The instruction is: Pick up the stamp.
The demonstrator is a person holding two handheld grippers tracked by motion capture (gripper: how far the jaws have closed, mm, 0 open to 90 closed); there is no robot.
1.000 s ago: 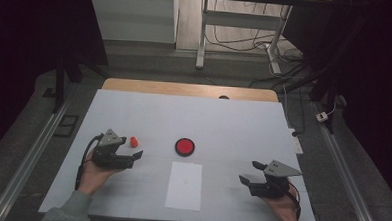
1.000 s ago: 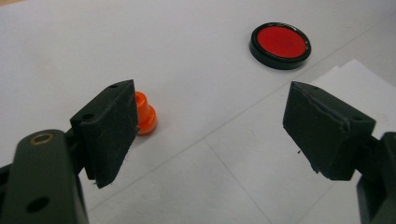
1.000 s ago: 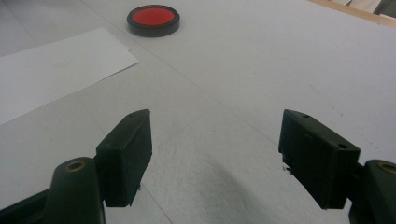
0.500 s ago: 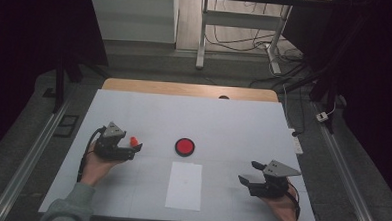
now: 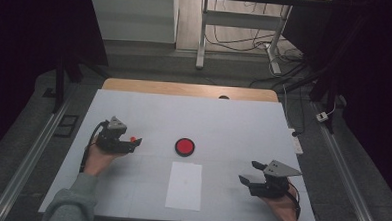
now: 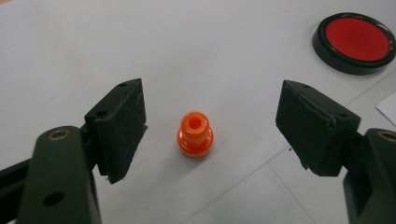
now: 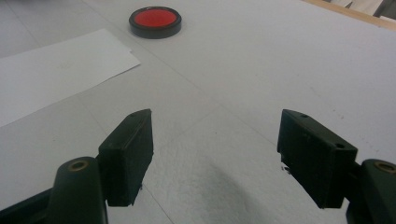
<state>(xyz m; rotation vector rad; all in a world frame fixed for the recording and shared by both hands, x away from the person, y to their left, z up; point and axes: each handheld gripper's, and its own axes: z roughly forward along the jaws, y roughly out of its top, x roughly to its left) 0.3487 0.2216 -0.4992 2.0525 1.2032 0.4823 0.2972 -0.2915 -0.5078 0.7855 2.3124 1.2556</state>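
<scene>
Two left pads: the black foam-faced fingers (image 6: 122, 122) of the left gripper (image 5: 131, 143) stood spread on either side of the small orange plastic peg (image 6: 194, 134), touching neither face; the jaws had just been closing, with the peg between them.
Peg: it stood upright on the white table sheet (image 5: 223, 121), hole upward, roughly midway in the gap, so a squeeze would likely meet its narrow neck squarely.
Left approach: the jaws came in low and nearly level, probably to catch the peg without tipping it.
Round target: a red disc in a black rim (image 5: 185, 146) lay flat near the table's middle, well apart from the peg, seemingly the next stop.
Paper: a white rectangular sheet (image 5: 184, 185) lay just in front of the disc, towards the person.
Right fingers: the right gripper (image 5: 253, 177) held its black pads (image 7: 130, 156) wide apart over bare table with nothing between them, apparently parked clear of the left hand's work.
</scene>
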